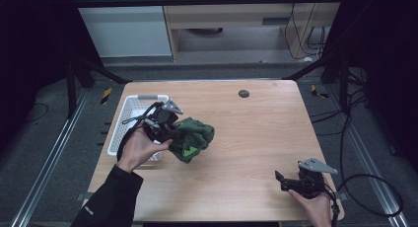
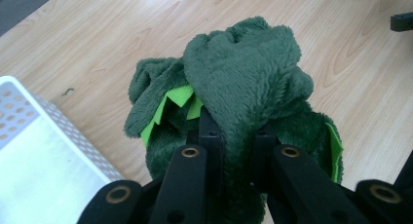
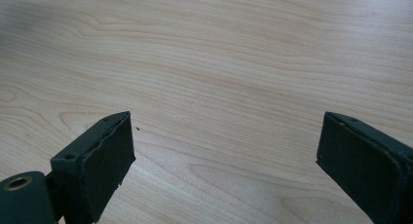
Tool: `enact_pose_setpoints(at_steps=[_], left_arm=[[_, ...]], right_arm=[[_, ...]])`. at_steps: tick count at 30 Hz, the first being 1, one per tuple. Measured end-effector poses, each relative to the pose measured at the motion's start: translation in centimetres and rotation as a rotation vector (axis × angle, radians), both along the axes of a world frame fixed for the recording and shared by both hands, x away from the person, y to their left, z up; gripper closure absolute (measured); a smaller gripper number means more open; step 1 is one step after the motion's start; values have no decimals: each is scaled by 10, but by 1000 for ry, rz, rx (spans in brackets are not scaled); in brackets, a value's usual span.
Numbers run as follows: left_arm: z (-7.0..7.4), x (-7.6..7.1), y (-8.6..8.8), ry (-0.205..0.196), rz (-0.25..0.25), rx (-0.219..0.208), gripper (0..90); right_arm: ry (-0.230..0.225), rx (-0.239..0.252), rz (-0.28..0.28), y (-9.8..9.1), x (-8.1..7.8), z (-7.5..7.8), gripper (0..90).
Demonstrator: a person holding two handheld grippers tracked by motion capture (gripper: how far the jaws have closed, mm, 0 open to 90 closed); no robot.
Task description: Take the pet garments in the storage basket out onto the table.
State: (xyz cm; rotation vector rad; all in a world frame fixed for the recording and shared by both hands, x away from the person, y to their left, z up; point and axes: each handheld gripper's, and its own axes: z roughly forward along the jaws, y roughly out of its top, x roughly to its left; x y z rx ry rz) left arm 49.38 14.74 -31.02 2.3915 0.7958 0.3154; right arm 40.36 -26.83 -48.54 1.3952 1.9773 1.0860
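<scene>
Light wood-grain table [image 1: 246, 138], rectangular, rounded corners, on a grey floor [image 1: 44, 153] with metal rails [image 1: 49, 160] running along both sides. White perforated basket [image 1: 129, 108] sits at the table's left edge, handle on its far side. Dark green plush toy [image 1: 193, 137] with bright green patches is just right of the basket, over the tabletop; can't tell whether it rests on the wood. Small dark round disc [image 1: 243, 94] in the top near the far edge, well apart from the rest. Left gripper view: basket corner [image 2: 39, 151] beside the plush toy [image 2: 243, 83], bare wood [image 2: 122, 34] around them. Right gripper view: plain wood [image 3: 219, 63].
</scene>
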Motion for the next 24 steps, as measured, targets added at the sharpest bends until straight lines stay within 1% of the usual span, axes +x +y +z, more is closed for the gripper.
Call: enact_pose_setpoints(at_steps=[2,15,20,24], left_arm=[[-3,0,-3,5,-6,-9,813],[-21,3,-26,28,-42,-18,812],[-25,3,-31,29,-44,-19,811],[-30,5,-37,32,-47,-26,811]], right_arm=[[0,0,-1,0,0,0,66],[5,6,0,0,0,1,67],[-1,0,2,0,0,0,67],[3,6,1,0,0,1,67]])
